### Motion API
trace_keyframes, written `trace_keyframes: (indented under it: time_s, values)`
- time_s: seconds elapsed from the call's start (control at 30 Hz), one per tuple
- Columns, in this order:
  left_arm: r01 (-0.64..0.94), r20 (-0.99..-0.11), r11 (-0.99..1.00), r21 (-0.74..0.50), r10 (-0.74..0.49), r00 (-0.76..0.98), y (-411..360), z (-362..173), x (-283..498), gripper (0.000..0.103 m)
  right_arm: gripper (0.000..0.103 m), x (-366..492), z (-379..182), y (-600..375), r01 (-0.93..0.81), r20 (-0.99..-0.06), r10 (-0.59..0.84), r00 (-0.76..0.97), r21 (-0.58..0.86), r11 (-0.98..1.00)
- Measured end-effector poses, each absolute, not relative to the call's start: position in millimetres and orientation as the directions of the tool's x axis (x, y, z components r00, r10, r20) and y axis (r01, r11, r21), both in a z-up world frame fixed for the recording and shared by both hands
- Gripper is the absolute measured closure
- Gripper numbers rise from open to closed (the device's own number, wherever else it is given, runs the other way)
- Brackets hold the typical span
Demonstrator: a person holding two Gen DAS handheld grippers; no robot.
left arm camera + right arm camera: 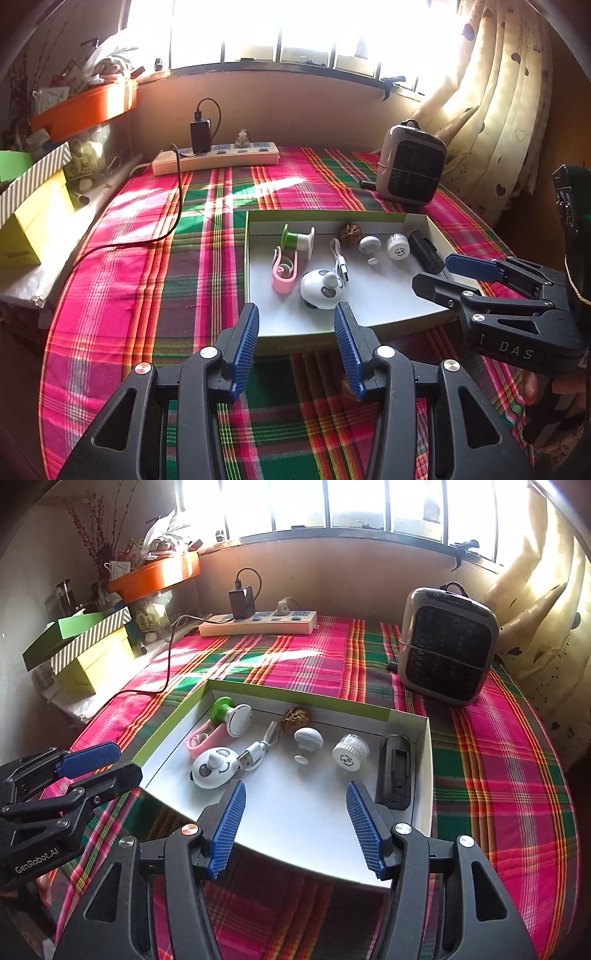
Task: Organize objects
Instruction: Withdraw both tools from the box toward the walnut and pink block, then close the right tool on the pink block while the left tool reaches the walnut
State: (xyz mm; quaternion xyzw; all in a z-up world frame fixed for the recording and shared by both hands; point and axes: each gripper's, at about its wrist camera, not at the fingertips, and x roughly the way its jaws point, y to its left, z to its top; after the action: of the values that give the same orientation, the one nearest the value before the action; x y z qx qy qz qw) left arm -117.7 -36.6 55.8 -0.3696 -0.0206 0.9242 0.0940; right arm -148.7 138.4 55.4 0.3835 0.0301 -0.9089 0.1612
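A shallow white box (373, 310) (303, 819) with a green rim lies on the plaid cloth. In it lie a green-and-white spool (298, 239) (232, 716), a pink clip (283, 271) (205, 740), a white panda gadget (322, 288) (214, 768), a white USB cable (340, 260) (256, 753), a walnut (349, 233) (295, 720), a white knob (370, 246) (307, 740), a small white round cap (398, 246) (350, 753) and a black block (426, 251) (395, 771). My left gripper (295, 314) (99, 762) is open and empty at the box's near left edge. My right gripper (295, 794) (434, 271) is open and empty at the near right.
A small grey heater (412, 166) (447, 646) stands behind the box at the right. A power strip (218, 157) (258, 624) with a black charger and its cable lies at the back. Stacked boxes (33, 206) (85, 650) and an orange tray sit at the left. A curtain hangs at the right.
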Motion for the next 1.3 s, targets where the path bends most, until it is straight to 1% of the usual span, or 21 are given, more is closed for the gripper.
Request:
trace_keyframes:
  time_s: [0.17, 0.67, 0.87, 1.03, 1.3]
  values:
    - [-0.154, -0.688, -0.981, -0.116, 0.191, -0.7, -39, 49, -106, 0.062, 0.045, -126, 53, 137, 0.338, -0.7, -0.295, -0.65, 0.081, -0.938]
    - [-0.123, -0.724, -0.98, -0.155, 0.197, -0.661, -48, 26, -92, 0.062, 0.045, -94, 27, 109, 0.448, -0.739, -0.361, -0.569, 0.09, -0.89]
    - [-0.123, -0.727, -0.979, -0.163, 0.204, -0.655, -50, 23, -91, 0.062, 0.045, -95, 17, 98, 0.462, -0.761, -0.344, -0.55, 0.065, -0.884]
    - [-0.125, -0.728, -0.978, -0.167, 0.208, -0.653, -52, 23, -90, 0.062, 0.045, -94, 13, 94, 0.461, -0.774, -0.293, -0.561, 0.001, -0.887]
    - [-0.133, -0.727, -0.976, -0.173, 0.218, -0.651, -53, 21, -90, 0.062, 0.045, -95, 13, 99, 0.443, -0.78, -0.264, -0.568, -0.02, -0.896]
